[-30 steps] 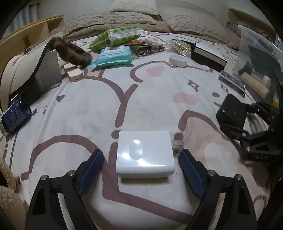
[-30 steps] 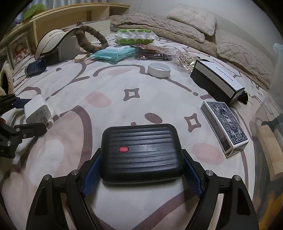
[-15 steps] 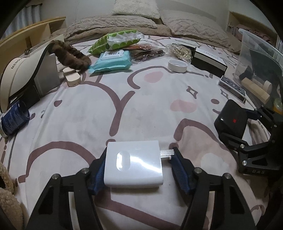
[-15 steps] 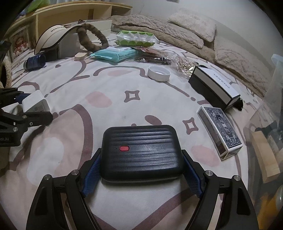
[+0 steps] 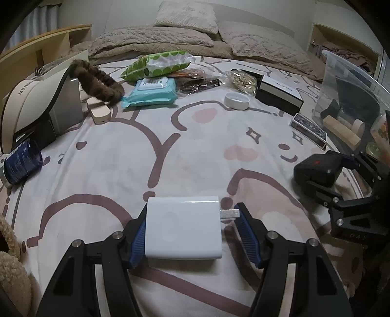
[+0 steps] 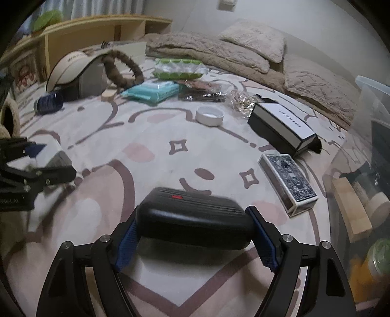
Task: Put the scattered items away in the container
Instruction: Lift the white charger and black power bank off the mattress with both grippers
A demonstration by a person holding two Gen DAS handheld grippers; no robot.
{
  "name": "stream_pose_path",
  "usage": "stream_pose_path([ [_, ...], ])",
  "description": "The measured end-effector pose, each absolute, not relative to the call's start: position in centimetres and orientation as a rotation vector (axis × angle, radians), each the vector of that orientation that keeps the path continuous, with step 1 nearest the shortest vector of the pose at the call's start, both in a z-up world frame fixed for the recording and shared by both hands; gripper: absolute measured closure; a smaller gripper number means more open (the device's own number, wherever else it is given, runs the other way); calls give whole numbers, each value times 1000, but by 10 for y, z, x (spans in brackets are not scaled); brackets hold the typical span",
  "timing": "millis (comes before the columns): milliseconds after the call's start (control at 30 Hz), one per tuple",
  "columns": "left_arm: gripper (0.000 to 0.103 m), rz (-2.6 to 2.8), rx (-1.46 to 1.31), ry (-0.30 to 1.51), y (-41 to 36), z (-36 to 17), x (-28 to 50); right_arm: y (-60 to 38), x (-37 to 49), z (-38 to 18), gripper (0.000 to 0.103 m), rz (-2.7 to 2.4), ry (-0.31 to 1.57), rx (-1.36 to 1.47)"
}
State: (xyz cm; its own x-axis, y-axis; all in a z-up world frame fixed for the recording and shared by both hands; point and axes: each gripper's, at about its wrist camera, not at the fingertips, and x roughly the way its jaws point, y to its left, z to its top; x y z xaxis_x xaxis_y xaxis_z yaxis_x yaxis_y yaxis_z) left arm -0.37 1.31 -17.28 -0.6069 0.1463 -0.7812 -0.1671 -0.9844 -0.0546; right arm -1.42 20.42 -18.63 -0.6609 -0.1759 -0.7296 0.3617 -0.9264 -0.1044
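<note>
The left gripper point(image 5: 192, 231) was clamped on the white charger point(image 5: 183, 231); the right gripper point(image 6: 192, 234) gripped the black case point(image 6: 195, 223), near the clear bin point(image 5: 351, 83).

place: home bedroom | evidence: patterned bedsheet point(image 5: 195, 151), pillows point(image 5: 187, 12), quilt point(image 5: 151, 39), wooden shelf point(image 6: 97, 26)

Little lettering is reading clearly. The cream visor point(image 5: 29, 97) at the upper left of the left wrist view is showing "MENG", the rest cut off. The black-and-white box point(image 6: 282, 122) at the upper right of the right wrist view is carrying upside-down capitals that seem to be spelling "CHANEL".
</note>
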Motion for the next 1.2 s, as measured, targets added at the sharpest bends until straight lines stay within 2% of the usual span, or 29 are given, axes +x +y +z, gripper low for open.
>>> stream_pose_path([
  [167,37,2677,-1271,14,13,-167,1,211,-10,-180,22,-2585,238,1111],
  [367,37,2675,-1272,-6,14,-167,5,202,-11,-185,22,-2565,258,1135],
  [533,37,2672,-1272,-16,14,-167,4,208,-26,-183,22,-2582,113,1179],
  [667,37,2667,-1275,-34,13,-166,2,204,-40,-184,22,-2597,69,1231],
  [967,37,2667,-1278,-91,3,-164,-3,196,-67,-202,21,-2626,44,1387],
  [1200,37,2670,-1280,-119,-2,-163,-6,181,-64,-210,18,-2688,191,1417],
])
